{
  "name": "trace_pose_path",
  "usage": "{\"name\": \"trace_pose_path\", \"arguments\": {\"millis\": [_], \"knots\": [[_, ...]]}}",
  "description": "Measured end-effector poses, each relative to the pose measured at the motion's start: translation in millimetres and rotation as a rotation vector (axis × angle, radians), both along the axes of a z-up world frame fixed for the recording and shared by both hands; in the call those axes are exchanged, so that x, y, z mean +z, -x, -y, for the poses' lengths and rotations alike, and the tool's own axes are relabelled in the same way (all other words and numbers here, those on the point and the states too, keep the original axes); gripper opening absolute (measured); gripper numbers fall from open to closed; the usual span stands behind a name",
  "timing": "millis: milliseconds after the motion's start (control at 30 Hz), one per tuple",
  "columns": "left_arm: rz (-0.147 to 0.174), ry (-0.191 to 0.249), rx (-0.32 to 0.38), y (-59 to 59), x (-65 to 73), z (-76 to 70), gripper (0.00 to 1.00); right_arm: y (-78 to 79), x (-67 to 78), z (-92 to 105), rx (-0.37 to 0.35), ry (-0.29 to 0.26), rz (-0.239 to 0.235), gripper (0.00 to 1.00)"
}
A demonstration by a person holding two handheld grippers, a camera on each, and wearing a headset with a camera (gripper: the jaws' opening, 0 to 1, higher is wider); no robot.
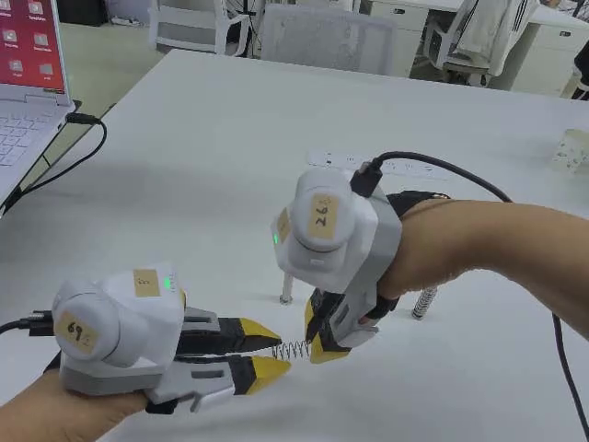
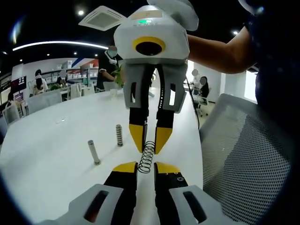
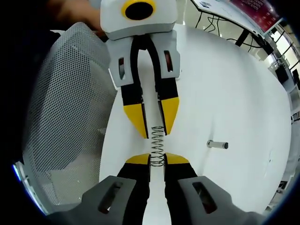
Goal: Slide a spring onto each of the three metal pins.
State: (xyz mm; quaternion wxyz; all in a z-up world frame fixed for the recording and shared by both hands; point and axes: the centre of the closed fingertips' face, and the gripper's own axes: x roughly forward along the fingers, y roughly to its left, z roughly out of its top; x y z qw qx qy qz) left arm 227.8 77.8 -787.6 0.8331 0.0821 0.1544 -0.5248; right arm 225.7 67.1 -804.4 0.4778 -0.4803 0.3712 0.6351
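While they face tip to tip above the surface point(image 1: 230, 166), left tongs point(image 1: 279, 353) and right tongs point(image 1: 315, 339) each pinch one end of the spring point(image 1: 293, 349); bare pin point(image 1: 286, 296) stands nearby.

The left tool point(image 1: 279, 353) and right tool point(image 1: 317, 339) have white housings, black yellow-tipped jaws, tan handwritten stickers point(image 1: 323, 216), black cables point(image 1: 442, 166).

A white table point(image 1: 230, 166) is seen from above. To its left, an open laptop point(image 1: 23, 83) with a red screen is shown, a black cable point(image 1: 83, 118) plugged into its side. A white power strip point(image 1: 405, 168) is laid farther back. Chairs point(image 1: 322, 37) are placed beyond.
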Motion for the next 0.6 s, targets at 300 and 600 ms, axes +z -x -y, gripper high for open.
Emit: {"name": "trace_pose_path", "arguments": {"millis": [300, 600], "knots": [[0.002, -0.007, -0.006, 0.8, -0.2, -0.2, 0.03, -0.1, 0.5, -0.2, 0.009, 0.001, 0.003, 0.08], [-0.009, -0.006, -0.009, 1.3, 1.2, 0.7, 0.03, 0.2, 0.6, 1.2, 0.014, 0.0, 0.006, 0.08]]}}
